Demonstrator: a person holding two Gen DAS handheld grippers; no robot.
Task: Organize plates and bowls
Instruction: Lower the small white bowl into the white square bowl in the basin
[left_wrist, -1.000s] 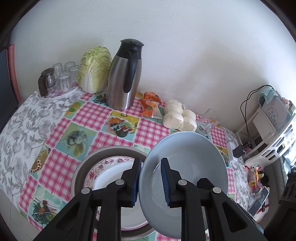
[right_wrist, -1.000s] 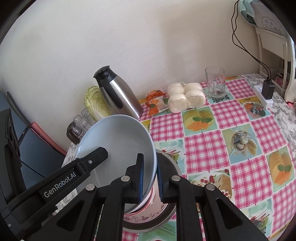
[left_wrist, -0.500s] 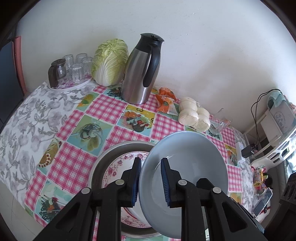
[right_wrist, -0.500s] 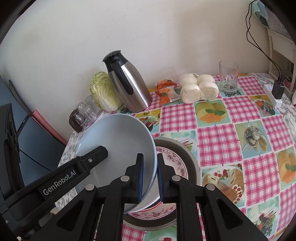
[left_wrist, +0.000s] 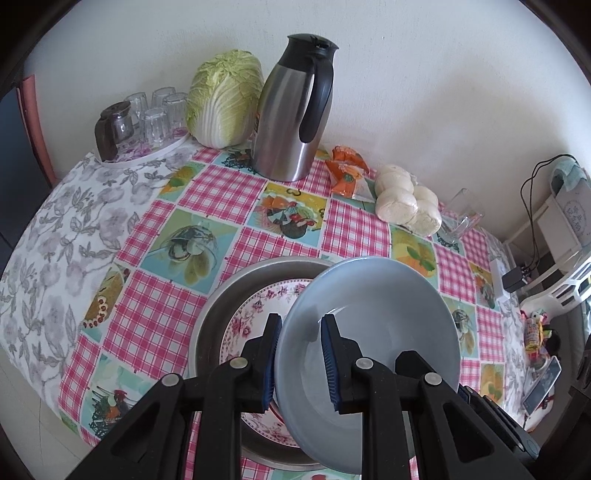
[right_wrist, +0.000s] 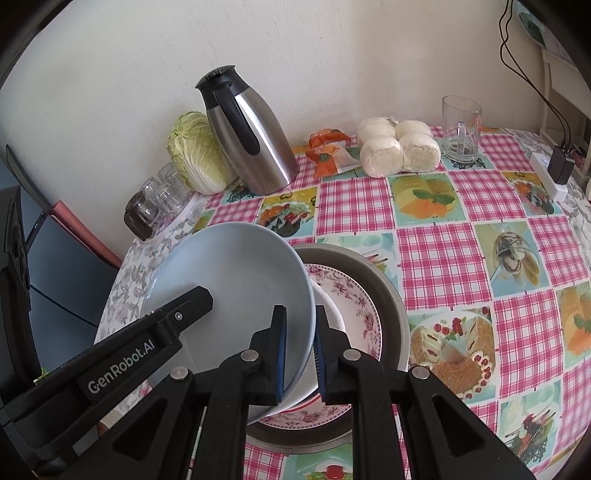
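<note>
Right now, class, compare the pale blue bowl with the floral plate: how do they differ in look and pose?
The pale blue bowl is plain and deep; the floral plate is shallower, with a pink flower border. The bowl is lifted and tilted, its rim pinched by the left gripper and the right gripper; the plate lies flat inside the metal basin, with a white dish on it. Both are round tableware.

Pale blue bowl (left_wrist: 373, 332) tipped up on edge, near side, over flowery plate (right_wrist: 354, 306) (inside grey metal basin (right_wrist: 384, 291)).
</note>
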